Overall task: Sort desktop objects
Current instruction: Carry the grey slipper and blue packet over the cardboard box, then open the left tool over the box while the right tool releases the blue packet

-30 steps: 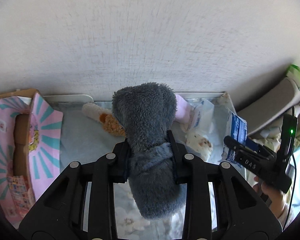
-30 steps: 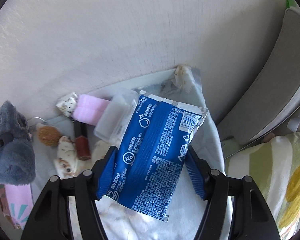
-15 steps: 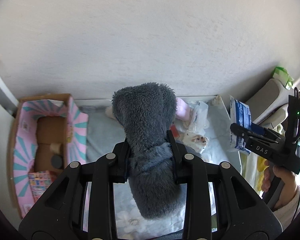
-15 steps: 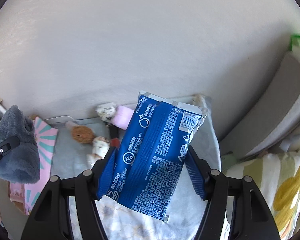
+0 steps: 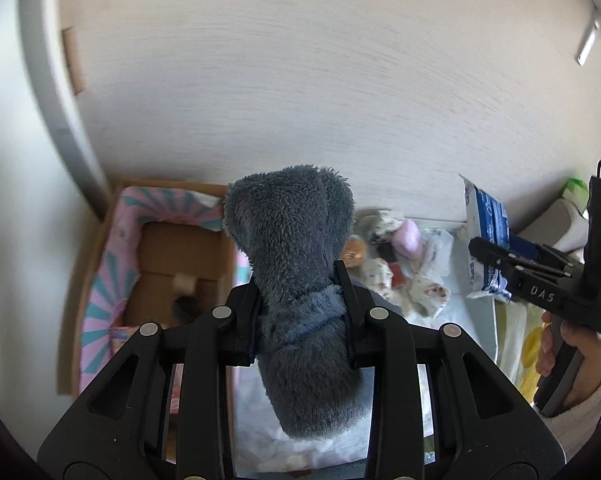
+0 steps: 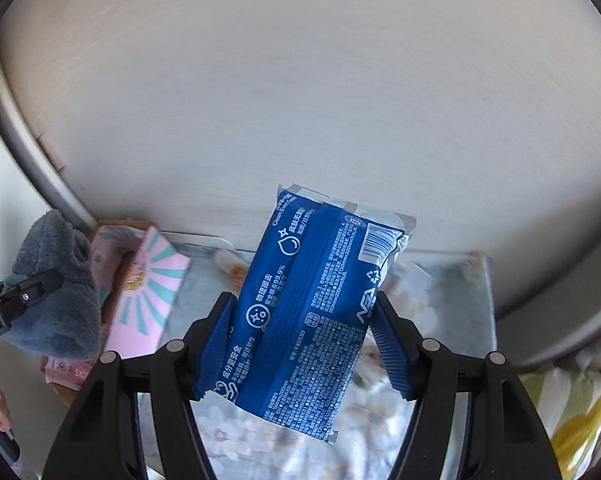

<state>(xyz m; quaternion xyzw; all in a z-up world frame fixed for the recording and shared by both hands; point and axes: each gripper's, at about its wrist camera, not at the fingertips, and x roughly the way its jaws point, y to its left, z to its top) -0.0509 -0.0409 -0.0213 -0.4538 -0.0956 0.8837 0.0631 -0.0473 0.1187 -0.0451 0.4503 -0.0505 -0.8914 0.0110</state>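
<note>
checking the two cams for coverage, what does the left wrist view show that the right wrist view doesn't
Only the left wrist view: the inside of the cardboard box and the small clutter on the cloth. Only the right wrist view: the printed face of the blue wipes pack and the left gripper from outside. Both: the grey plush, the pack and the pink-lined box.

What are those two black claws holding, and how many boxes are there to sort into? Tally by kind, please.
Grey plush: 1, clamped in the left gripper
Blue packet: 1, clamped in the right gripper
Pink-lined cardboard box: 1
Total: 3
</note>
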